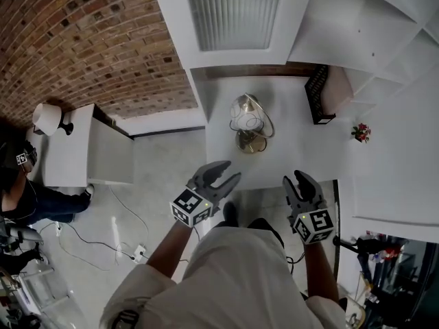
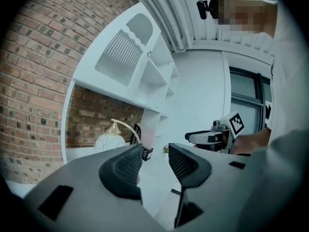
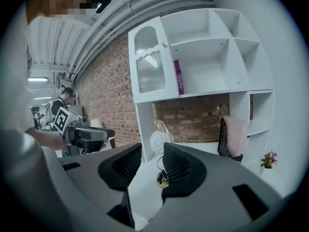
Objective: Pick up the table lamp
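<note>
The table lamp [image 1: 250, 120], a white patterned globe on a curved brass arm with a brass base, stands on the white desk [image 1: 302, 149] under the shelf unit. My left gripper [image 1: 224, 173] hovers at the desk's front edge, short of the lamp and a little left of it, open and empty. To the right, my right gripper [image 1: 298, 184] is also at the front edge, open with nothing between its pads. In the left gripper view the lamp [image 2: 110, 140] shows beyond the left jaw of the left gripper [image 2: 154, 157]. The right gripper view has the lamp [image 3: 159, 140] straight ahead of the right gripper [image 3: 152, 157].
A black mesh holder [image 1: 317, 94] with a pink item stands at the desk's back right, and a small red flower [image 1: 361, 132] further right. White shelves rise behind the desk. At left, a side table [image 1: 75, 149] carries another lamp [image 1: 48, 118]; cables lie on the floor.
</note>
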